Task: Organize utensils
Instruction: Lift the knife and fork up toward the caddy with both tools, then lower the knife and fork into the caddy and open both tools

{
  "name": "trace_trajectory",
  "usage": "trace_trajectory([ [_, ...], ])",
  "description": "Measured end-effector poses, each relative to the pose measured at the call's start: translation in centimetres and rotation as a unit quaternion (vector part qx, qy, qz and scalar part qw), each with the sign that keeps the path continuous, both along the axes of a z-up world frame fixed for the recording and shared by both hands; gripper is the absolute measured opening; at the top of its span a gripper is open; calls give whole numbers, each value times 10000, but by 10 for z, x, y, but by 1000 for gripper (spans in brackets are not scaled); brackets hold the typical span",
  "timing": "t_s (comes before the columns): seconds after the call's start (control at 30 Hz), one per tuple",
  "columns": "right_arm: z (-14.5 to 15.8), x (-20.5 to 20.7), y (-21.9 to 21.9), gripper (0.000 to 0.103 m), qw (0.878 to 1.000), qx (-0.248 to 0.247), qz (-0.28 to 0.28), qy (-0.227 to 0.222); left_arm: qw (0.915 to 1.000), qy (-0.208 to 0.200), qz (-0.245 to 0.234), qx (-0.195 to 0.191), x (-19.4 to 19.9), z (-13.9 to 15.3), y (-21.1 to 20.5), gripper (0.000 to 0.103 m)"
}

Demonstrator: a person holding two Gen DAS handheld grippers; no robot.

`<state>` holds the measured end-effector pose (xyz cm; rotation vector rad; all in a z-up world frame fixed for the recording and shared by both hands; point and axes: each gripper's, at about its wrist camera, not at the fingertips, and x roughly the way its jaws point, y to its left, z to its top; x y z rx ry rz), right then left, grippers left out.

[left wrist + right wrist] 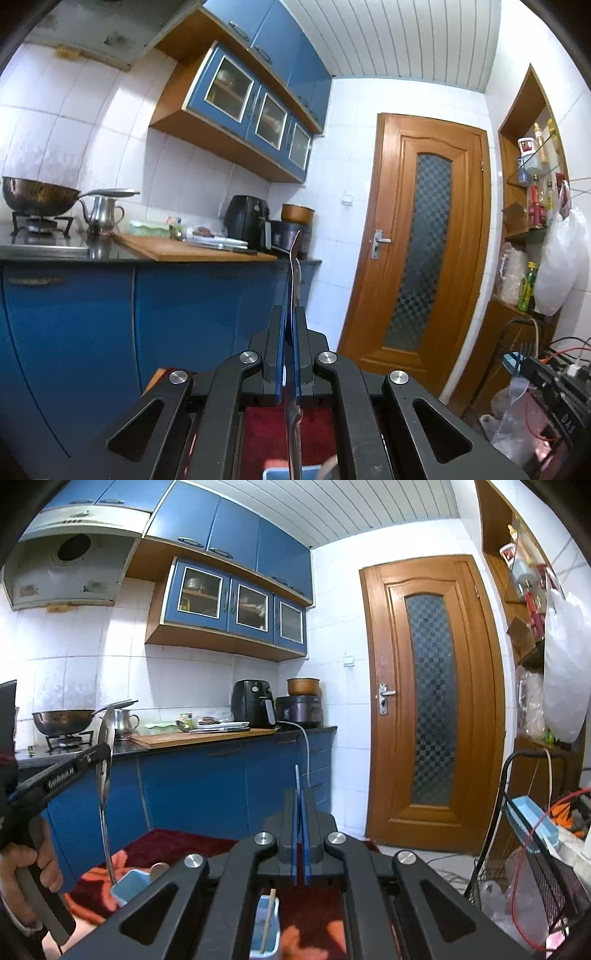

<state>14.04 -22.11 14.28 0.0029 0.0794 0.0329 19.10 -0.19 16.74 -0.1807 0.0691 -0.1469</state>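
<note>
Spoon, the long shiny steel one point(294, 266), is clamped upright in my left gripper point(290, 325), handle hanging down toward the light-blue plastic holder point(127, 886) right below; right gripper point(300, 808) is pinched on a thin blue stick point(296, 779), also vertical

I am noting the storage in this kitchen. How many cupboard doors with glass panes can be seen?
3, in one row on the lower wall cupboard: left door, middle door, right door. None seems hidden.
</note>
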Motion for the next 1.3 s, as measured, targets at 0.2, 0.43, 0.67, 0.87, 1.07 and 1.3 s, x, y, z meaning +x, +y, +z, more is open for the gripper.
trace_trajectory([
  [0.2,-15,25,10,4,9996,-210,-167,-94,9994,-5,284,218,10,-26,-9,4],
  [0.43,-37,40,21,4,9987,-499,28,52,9992,50,372,128,10,-53,-5,4],
  [0.67,-52,48,30,4,9973,-568,353,305,9991,373,156,90,16,-65,-6,4],
  [0.87,-58,48,36,4,9965,-553,489,394,9975,631,53,297,12,-82,-12,4],
  [1.07,-57,42,35,19,9959,-337,706,443,9935,1089,-215,251,8,-91,-10,6],
  [1.3,-39,18,28,22,9961,-98,830,278,9917,1237,-273,210,-8,-84,-4,15],
])
